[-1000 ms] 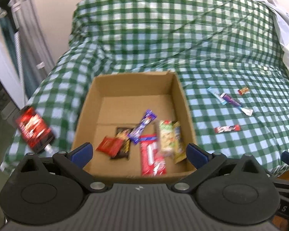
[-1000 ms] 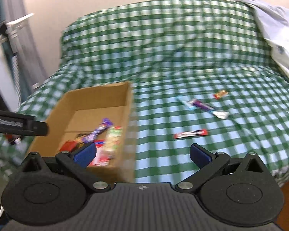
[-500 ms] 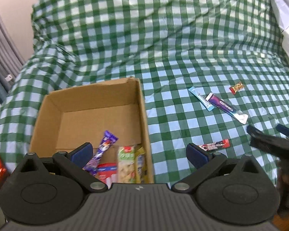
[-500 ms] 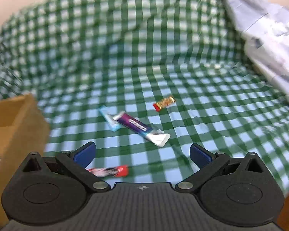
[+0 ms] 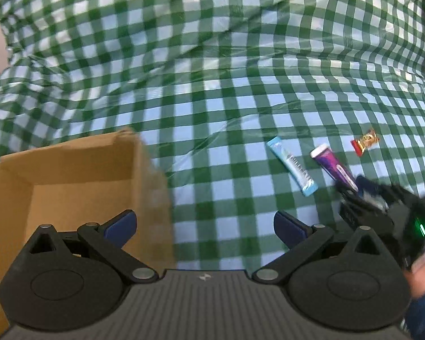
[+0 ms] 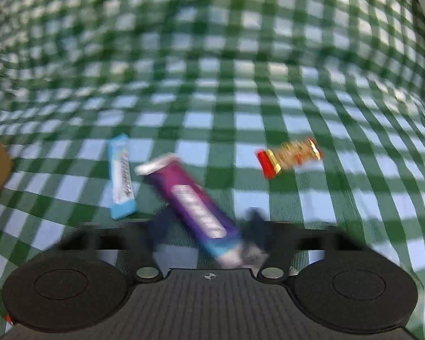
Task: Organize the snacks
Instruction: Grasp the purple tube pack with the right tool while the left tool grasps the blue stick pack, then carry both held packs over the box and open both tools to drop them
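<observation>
Right gripper (image 6: 206,226): jaws have just been closing around the purple bar (image 6: 195,209) on the checked bedspread (image 6: 212,85); contact too blurred to tell. Left gripper (image 5: 204,223): jaws wide, empty, beside cardboard box (image 5: 70,164).

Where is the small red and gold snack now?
The red and gold snack lies on the checked cloth, right of the purple bar, apart from it.

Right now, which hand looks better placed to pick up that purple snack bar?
The right. Its fingers have just been closing around the purple bar. The left gripper hangs open by the cardboard box, apart from it.
</observation>
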`<state>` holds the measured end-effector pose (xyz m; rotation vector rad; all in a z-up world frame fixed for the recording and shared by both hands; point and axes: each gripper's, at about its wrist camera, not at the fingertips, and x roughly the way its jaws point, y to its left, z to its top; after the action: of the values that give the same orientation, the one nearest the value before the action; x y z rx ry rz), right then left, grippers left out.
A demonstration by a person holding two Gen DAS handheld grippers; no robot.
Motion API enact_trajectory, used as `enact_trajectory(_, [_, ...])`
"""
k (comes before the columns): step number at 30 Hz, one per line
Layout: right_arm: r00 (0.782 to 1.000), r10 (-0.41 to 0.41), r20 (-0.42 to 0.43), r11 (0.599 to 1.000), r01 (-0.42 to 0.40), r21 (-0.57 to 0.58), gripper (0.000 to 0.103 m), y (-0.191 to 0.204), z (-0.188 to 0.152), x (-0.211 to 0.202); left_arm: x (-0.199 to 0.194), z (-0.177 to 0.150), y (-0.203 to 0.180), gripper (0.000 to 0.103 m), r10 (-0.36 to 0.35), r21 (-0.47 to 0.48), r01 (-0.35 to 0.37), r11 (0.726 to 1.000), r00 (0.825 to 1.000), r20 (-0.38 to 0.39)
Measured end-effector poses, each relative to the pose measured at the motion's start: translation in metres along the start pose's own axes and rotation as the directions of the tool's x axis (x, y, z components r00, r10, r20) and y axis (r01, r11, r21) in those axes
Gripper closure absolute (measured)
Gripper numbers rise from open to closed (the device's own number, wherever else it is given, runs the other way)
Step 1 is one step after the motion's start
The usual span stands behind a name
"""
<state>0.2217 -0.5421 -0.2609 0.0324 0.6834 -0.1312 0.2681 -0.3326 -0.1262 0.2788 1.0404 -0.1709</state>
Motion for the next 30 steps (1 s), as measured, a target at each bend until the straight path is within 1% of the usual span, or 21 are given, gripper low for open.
enact_trajectory(1, [1.0, 0.006, -0.001, 1.0, -0.006, 0.014, 0.072, -0.007, -0.001, -0.001, 0.009, 0.005, -0.005, 0.0, -0.011, -0.002, 0.011, 1.0, 1.0, -0.003])
enact_trajectory(2, [1.0, 0.0, -0.005, 0.999, 0.0, 0.04, 0.075, -0.014, -0.003, -0.005, 0.018, 0.009, -0.012, 0.0, -0.02, -0.005, 0.02, 1.0, 1.0, -0.008])
enact_trajectory(4, [0.999, -0.046, -0.024, 0.994, 0.048, 0.102, 0.079, -0.029, -0.007, -0.015, 0.039, 0.02, -0.024, 0.0, -0.05, -0.015, 0.05, 0.999, 0.999, -0.022])
enact_trajectory(7, [0.989, -0.139, -0.06, 0.963, 0.149, 0.223, 0.079, -0.056, -0.018, -0.04, 0.077, 0.034, -0.043, 0.0, -0.095, -0.054, 0.091, 0.994, 0.993, -0.075])
enact_trajectory(9, [0.977, -0.196, -0.089, 0.937, 0.213, 0.277, 0.079, -0.07, -0.026, -0.053, 0.105, 0.044, -0.057, 0.0, -0.117, -0.087, 0.106, 0.991, 0.984, -0.131])
enact_trajectory(10, [0.972, -0.21, -0.102, 0.926, 0.231, 0.299, 0.079, -0.079, -0.035, -0.059, 0.119, 0.05, -0.064, 0.0, -0.127, -0.097, 0.113, 0.989, 0.979, -0.156])
enact_trajectory(12, [0.969, -0.219, -0.112, 0.906, 0.245, 0.344, 0.079, -0.089, -0.046, -0.069, 0.14, 0.058, -0.076, 0.0, -0.139, -0.114, 0.12, 0.986, 0.974, -0.178])
enact_trajectory(14, [0.969, -0.222, -0.104, 0.905, 0.245, 0.348, 0.078, -0.087, -0.052, -0.071, 0.158, 0.062, -0.084, 0.001, -0.129, -0.113, 0.107, 0.988, 0.968, -0.214])
enact_trajectory(15, [0.969, -0.226, -0.098, 0.905, 0.246, 0.346, 0.078, -0.086, -0.053, -0.07, 0.166, 0.064, -0.086, 0.008, -0.132, -0.116, 0.107, 0.987, 0.963, -0.234])
enact_trajectory(16, [0.968, -0.23, -0.097, 0.906, 0.249, 0.343, 0.078, -0.085, -0.055, -0.069, 0.171, 0.064, -0.086, 0.008, -0.118, -0.12, 0.091, 0.989, 0.963, -0.244])
enact_trajectory(17, [0.968, -0.233, -0.096, 0.907, 0.252, 0.338, 0.077, -0.084, -0.055, -0.067, 0.167, 0.064, -0.085, 0.022, -0.105, -0.124, 0.08, 0.989, 0.971, -0.213])
enact_trajectory(18, [0.967, -0.236, -0.095, 0.907, 0.254, 0.336, 0.077, -0.083, -0.056, -0.066, 0.161, 0.064, -0.085, 0.061, -0.099, -0.106, 0.081, 0.991, 0.98, -0.175])
enact_trajectory(19, [0.967, -0.237, -0.093, 0.907, 0.254, 0.335, 0.076, -0.082, -0.057, -0.065, 0.155, 0.064, -0.087, 0.092, -0.111, -0.068, 0.101, 0.993, 0.982, -0.151])
enact_trajectory(20, [0.968, -0.235, -0.09, 0.908, 0.251, 0.336, 0.076, -0.086, -0.058, -0.068, 0.151, 0.064, -0.088, 0.096, -0.121, -0.037, 0.117, 0.992, 0.979, -0.162])
enact_trajectory(22, [0.969, -0.234, -0.085, 0.907, 0.249, 0.339, 0.08, -0.085, -0.057, -0.07, 0.145, 0.062, -0.083, 0.096, -0.123, -0.049, 0.116, 0.992, 0.976, -0.182])
enact_trajectory(24, [0.972, -0.219, -0.088, 0.9, 0.236, 0.366, 0.082, -0.086, -0.054, -0.075, 0.135, 0.059, -0.078, 0.096, -0.142, -0.049, 0.135, 0.99, 0.976, -0.164])
enact_trajectory(25, [0.973, -0.216, -0.084, 0.895, 0.231, 0.382, 0.082, -0.085, -0.052, -0.082, 0.126, 0.057, -0.073, 0.096, -0.164, -0.054, 0.157, 0.986, 0.974, -0.157])
enact_trajectory(27, [0.974, -0.219, -0.063, 0.89, 0.226, 0.395, 0.083, -0.08, -0.049, -0.098, 0.101, 0.049, -0.064, 0.096, -0.2, -0.054, 0.194, 0.979, 0.972, -0.126])
enact_trajectory(30, [0.977, -0.212, -0.014, 0.889, 0.199, 0.411, 0.083, -0.068, -0.042, -0.127, 0.053, 0.034, -0.048, 0.096, -0.242, -0.028, 0.24, 0.97, 0.969, -0.051])
